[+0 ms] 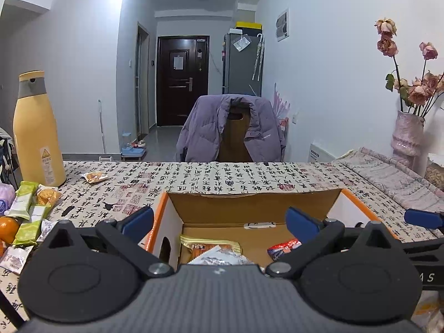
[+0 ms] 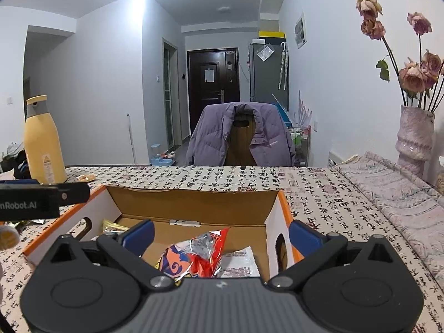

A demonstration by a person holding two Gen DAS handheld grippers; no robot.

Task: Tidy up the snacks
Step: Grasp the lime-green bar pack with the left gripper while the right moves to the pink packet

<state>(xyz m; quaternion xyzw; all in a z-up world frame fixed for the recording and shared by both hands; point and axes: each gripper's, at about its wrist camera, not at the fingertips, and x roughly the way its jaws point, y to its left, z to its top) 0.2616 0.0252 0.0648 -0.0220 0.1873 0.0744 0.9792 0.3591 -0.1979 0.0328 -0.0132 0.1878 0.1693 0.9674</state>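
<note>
Both tools gape, holding nothing: left tool (image 1: 219, 219), right tool (image 2: 220, 234), both over box (image 1: 172, 222). Loose snacks (image 1: 26, 213) lie on bench (image 1: 222, 174), far left of box; left tool nearer, likely fetches next.

1. An open cardboard box (image 1: 166, 222), orange on its outer rim and white on its side walls with oval handle cut-outs, is set upright on the table (image 1: 222, 174), toward its near edge.
2. A gold-edged snack packet (image 1: 211, 247) is laid flat in the left part of the box, partly covered by a silver-white packet (image 1: 219, 258).
3. A crumpled red, orange and silver wrapper (image 2: 199, 252) is seen in the right part of the box, resting on a white packet (image 2: 241, 263).
4. Green-and-white bars (image 1: 23, 202), a cookie packet (image 1: 45, 195) and small white sachets (image 1: 14, 259) are clustered at the table's left edge.
5. One small snack packet (image 1: 94, 177) is left alone near the far left corner.
</note>
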